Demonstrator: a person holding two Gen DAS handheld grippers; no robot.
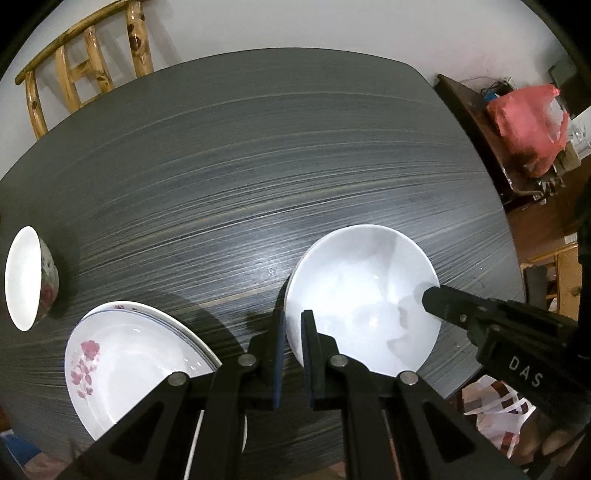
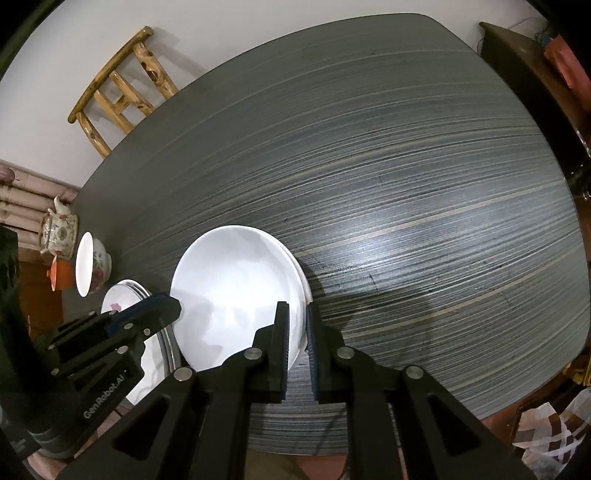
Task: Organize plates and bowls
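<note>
Both-sided: white plate [image 1: 362, 295] rim between each gripper's closed fingers [image 2: 280, 339]

Dark grey tabletop with pale streaked grain [image 1: 258, 166] and rounded corners, glare near its middle. Plain white wall [image 1: 295, 22] behind. Knotty yellow bamboo chair back [image 1: 85, 62] against the wall. Dark brown side cabinet [image 1: 476, 129] at right — red plastic bag [image 1: 524, 122] on top. Patterned lidded teapot [image 2: 59, 229] — beside the table's left edge.
</note>
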